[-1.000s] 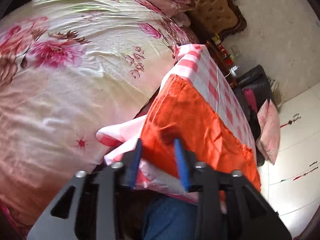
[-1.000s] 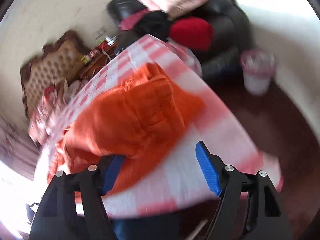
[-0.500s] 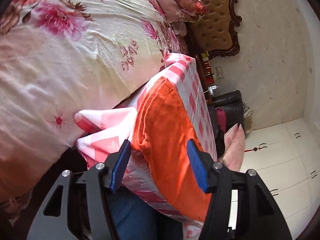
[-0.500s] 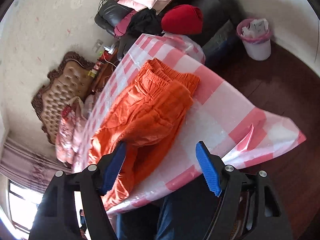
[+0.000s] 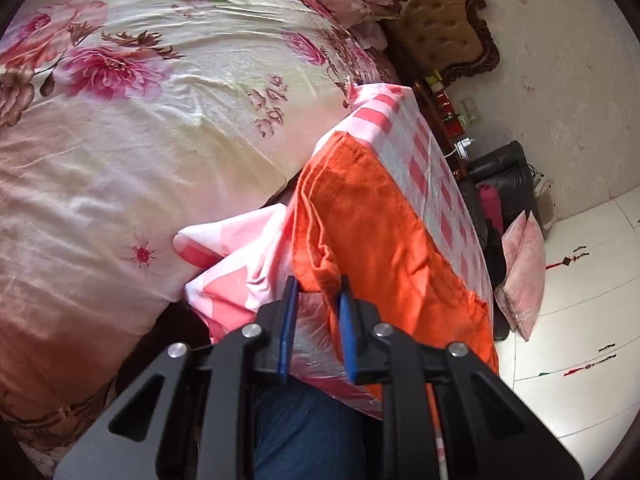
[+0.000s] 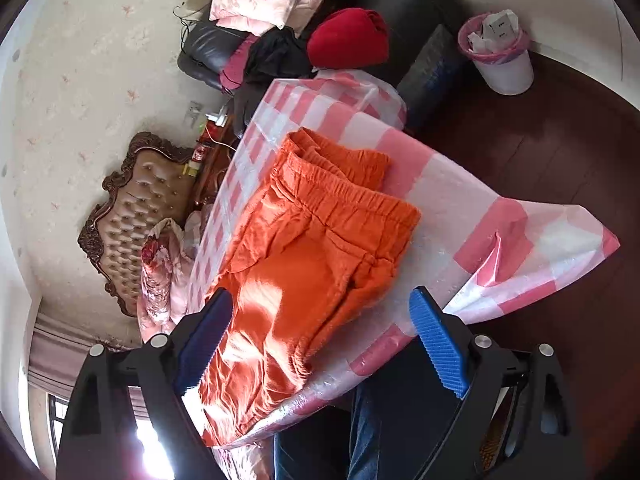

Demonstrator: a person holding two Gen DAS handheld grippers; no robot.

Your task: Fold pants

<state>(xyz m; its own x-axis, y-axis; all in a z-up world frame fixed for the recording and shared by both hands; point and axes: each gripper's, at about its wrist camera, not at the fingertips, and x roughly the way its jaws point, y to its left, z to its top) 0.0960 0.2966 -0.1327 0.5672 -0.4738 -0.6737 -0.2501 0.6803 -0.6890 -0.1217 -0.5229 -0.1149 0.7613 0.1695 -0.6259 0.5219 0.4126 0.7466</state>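
Orange pants lie folded lengthwise on a table with a pink-and-white checked plastic cloth, waistband at the far right end. In the left wrist view the pants hang over the table's near corner. My left gripper has its jaws nearly shut around the pants' hem edge at that corner. My right gripper is open and empty, hovering above the pants' middle, near the table's front edge.
A bed with a floral cover lies left of the table. A black sofa piled with clothes and pillows stands behind it. A white bin stands on the dark floor. The person's jeans-clad leg is under the table edge.
My left gripper was open half a second ago and has closed on the pants' hem at the corner. My right gripper stays open and has shifted slightly over the pants.
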